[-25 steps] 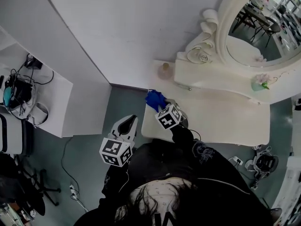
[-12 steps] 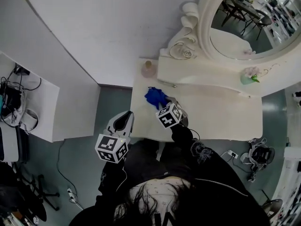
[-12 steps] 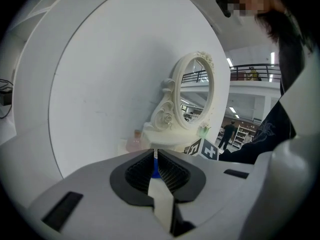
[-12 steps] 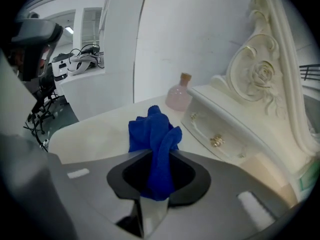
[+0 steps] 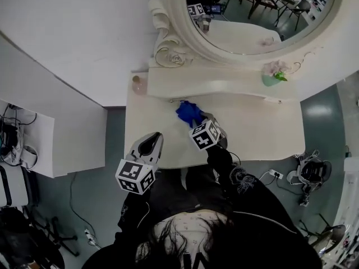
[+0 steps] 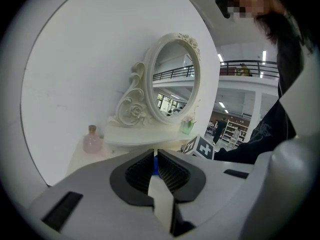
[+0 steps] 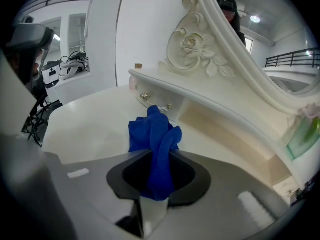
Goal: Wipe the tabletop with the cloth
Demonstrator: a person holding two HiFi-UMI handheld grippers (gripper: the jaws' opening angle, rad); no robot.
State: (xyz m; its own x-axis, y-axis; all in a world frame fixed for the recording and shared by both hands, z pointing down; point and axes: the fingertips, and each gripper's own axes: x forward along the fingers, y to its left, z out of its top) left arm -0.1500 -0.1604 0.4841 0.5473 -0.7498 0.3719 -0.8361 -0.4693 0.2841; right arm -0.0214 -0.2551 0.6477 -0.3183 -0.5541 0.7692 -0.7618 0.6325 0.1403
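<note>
A bunched blue cloth point(image 5: 189, 112) point(image 7: 154, 136) is pinched in my right gripper point(image 5: 197, 122) point(image 7: 159, 151), which is shut on it. The cloth's free end rests on or just over the white dressing tabletop point(image 5: 255, 133) point(image 7: 95, 119), in front of the raised shelf under the mirror. My left gripper point(image 5: 150, 145) point(image 6: 155, 160) hovers near the table's front left edge, its jaws shut with nothing between them. A sliver of the blue cloth point(image 6: 155, 165) shows beyond the left jaws.
An oval mirror point(image 5: 255, 15) in a carved white frame stands at the back on a raised shelf point(image 5: 213, 86). A pink bottle point(image 5: 136, 84) point(image 6: 92, 139) sits at the back left corner, a small green vase with flowers point(image 5: 273, 77) on the shelf. A white wall point(image 5: 73, 43) lies left.
The head view has swung so the dresser sits more central and the mirror higher. Both grippers keep roughly their places; the right one still holds the cloth on the tabletop.
</note>
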